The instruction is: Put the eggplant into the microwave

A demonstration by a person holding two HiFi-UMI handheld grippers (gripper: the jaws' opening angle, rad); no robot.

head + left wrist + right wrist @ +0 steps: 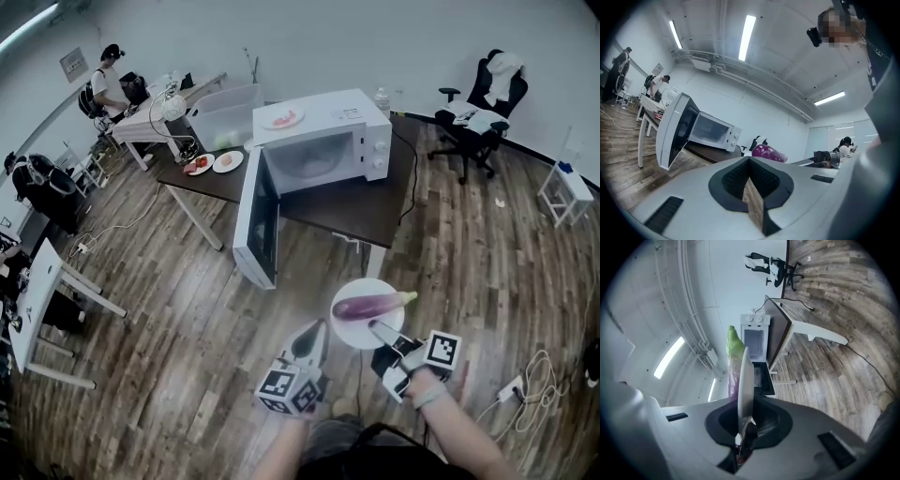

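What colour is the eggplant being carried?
The eggplant is purple with a yellow-green stem end, on the white plate; head view shows it best.

The white box-shaped microwave (pixel 323 141) was set on the dark wooden table (pixel 361 208), its door swung out leftward. Before the table, the purple eggplant (pixel 370 305) was laid on a round white plate (pixel 349 332) gripped by the right gripper (pixel 377 327).

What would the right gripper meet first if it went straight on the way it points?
Probably the microwave, near where its open door hinges; nothing shows in between. The right gripper is shut on the plate bearing the eggplant, so the plate's rim would arrive first. Depth is unclear.
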